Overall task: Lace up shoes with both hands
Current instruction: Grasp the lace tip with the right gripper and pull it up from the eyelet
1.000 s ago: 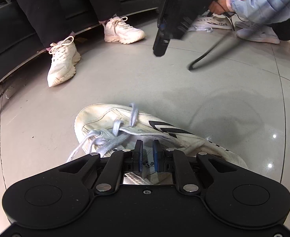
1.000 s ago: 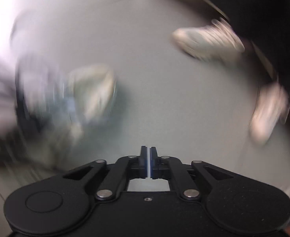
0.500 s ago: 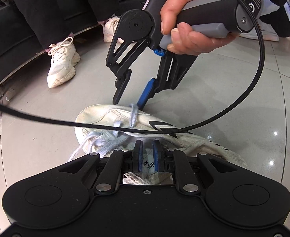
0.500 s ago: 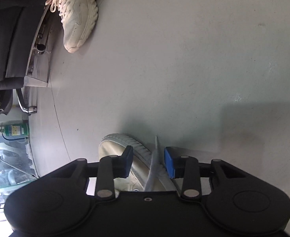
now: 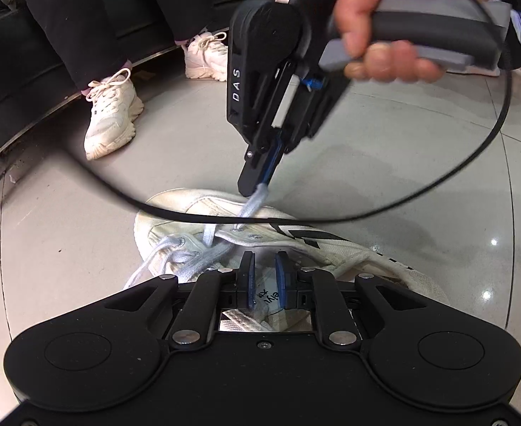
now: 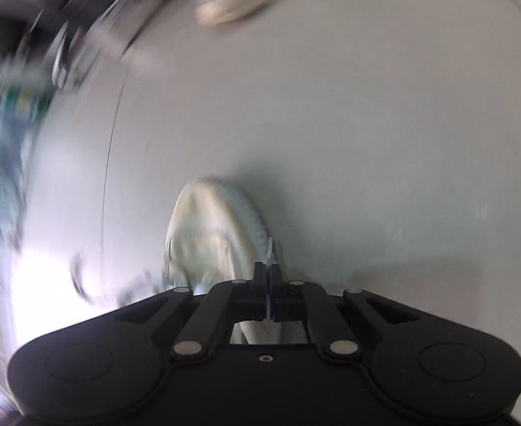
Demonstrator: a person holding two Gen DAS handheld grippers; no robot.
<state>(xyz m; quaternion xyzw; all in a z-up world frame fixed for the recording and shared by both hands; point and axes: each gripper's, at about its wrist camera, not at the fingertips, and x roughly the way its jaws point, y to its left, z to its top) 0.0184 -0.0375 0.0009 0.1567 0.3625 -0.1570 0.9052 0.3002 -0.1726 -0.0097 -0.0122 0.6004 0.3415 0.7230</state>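
I take the white canvas shoe (image 5: 296, 245) as my landmark: it lies on the glossy grey tiled floor (image 5: 420, 163), cream fabric with a ribbed rubber sole edge, black stripes along its side and metal eyelets along the flap.

My left gripper (image 5: 264, 277) sits right over the shoe's opening. Its blue pads straddle the printed tongue (image 5: 265, 293) and the jaws are opening; the pads stand off the fabric on both sides, so nothing is pinched.

My right gripper (image 5: 256, 186) hangs just above the shoe's toe end, matte black plastic with a grey handle in the hand (image 5: 395, 17). Its jaws are clamped together on the flat, woven, pale blue lace (image 5: 251, 206), which runs taut from the fingertips down to an eyelet (image 5: 238, 228). The right wrist view is badly smeared, but it also shows the jaws together with a thin pale strip between them, and the shoe (image 6: 210, 234) beyond.

Loose lace ends (image 5: 175, 259) trail off the shoe's left side. A thin black cable (image 5: 331, 218) arcs across the shoe.

Beyond the shoe, a seated person's chunky cream sneakers (image 5: 111, 113) rest on the floor before a dark bench (image 5: 11, 71) with a chrome base.
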